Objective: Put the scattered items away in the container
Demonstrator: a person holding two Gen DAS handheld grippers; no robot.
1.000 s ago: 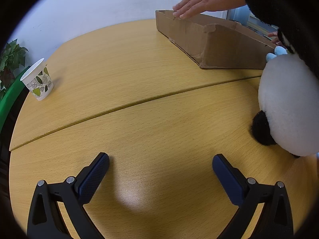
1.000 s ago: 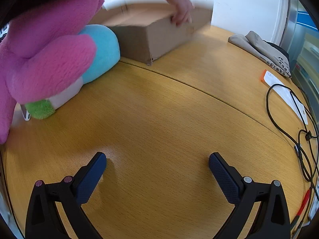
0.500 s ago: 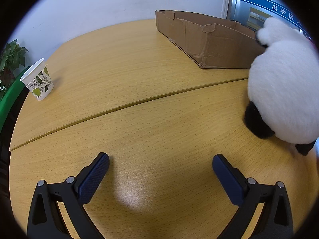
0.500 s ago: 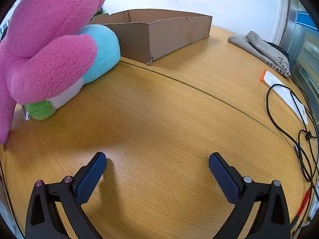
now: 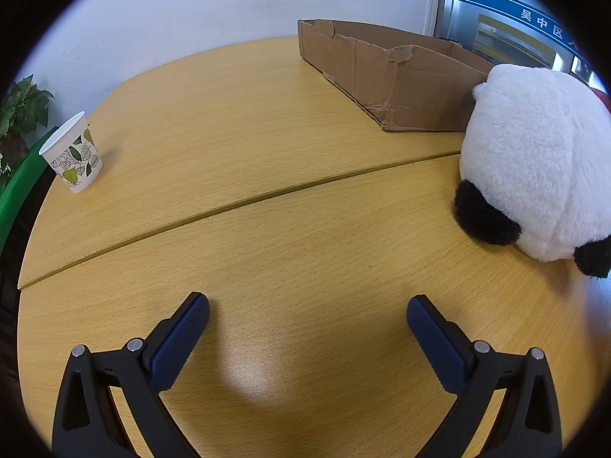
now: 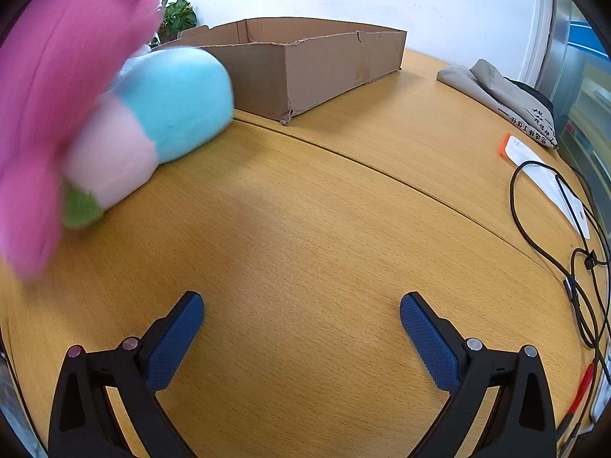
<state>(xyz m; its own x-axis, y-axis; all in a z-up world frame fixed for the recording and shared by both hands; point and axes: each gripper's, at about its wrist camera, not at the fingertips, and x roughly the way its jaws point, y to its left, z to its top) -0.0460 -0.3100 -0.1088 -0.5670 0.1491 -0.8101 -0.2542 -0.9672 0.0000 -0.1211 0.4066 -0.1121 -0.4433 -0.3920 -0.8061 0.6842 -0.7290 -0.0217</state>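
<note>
A low cardboard box (image 5: 397,72) stands at the back of the wooden table, also in the right wrist view (image 6: 317,65). A white and black panda plush (image 5: 534,164) sits at the right, touching the box's near corner. My left gripper (image 5: 307,311) is open over bare wood, well short of the panda. In the right wrist view a pink plush (image 6: 49,87), blurred, fills the left edge, with a blue plush (image 6: 183,99) beside it against the box. My right gripper (image 6: 301,309) is open with nothing between its fingers.
A leaf-print paper cup (image 5: 72,160) stands near the table's left edge, with a potted plant (image 5: 19,114) beyond it. On the right side lie a folded grey cloth (image 6: 508,99), a white card (image 6: 546,179) and black cables (image 6: 573,252). A seam (image 5: 236,202) crosses the tabletop.
The person's hand and sleeve left the box. The panda plush was turned and set down upright by the box. The pink plush is now blurred and shifted up in the right view.
</note>
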